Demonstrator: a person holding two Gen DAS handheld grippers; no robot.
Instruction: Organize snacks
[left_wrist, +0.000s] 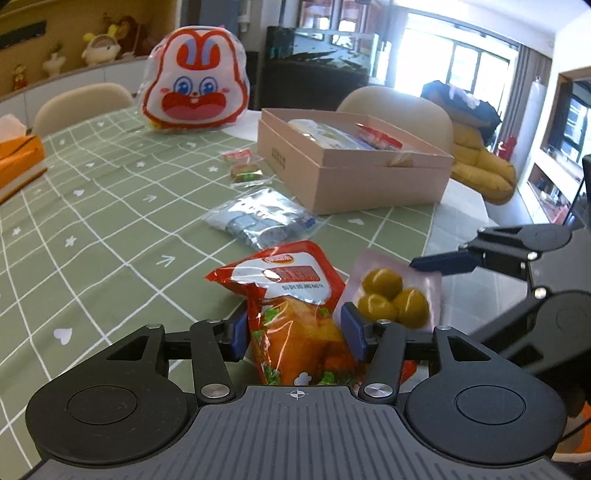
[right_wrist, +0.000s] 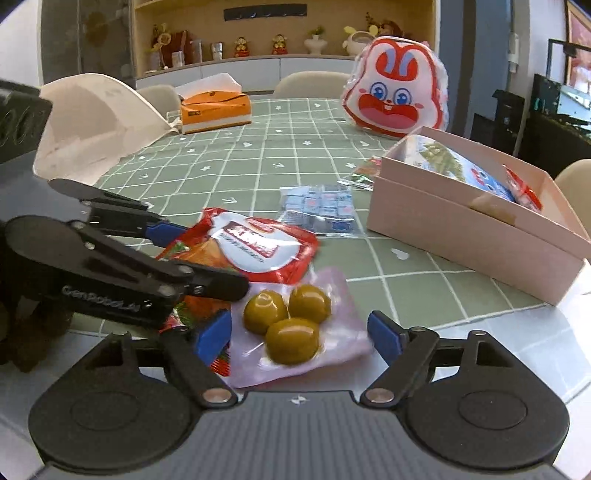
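Observation:
My left gripper (left_wrist: 295, 332) has its blue pads around a red and orange snack pouch (left_wrist: 291, 306), touching both sides; the pouch also shows in the right wrist view (right_wrist: 255, 247). A pink packet with three green plums (right_wrist: 295, 328) lies between the wide-open fingers of my right gripper (right_wrist: 299, 332), which do not touch it. The packet also shows in the left wrist view (left_wrist: 391, 295), with my right gripper's fingers (left_wrist: 443, 262) beside it. The pink box (left_wrist: 354, 173) holds several snacks.
A clear bag of blue candies (left_wrist: 258, 221) and two small wrapped sweets (left_wrist: 247, 171) lie before the box. A rabbit-face bag (left_wrist: 195, 81) stands at the far table edge, an orange tissue box (right_wrist: 214, 107) to the left. Chairs ring the table.

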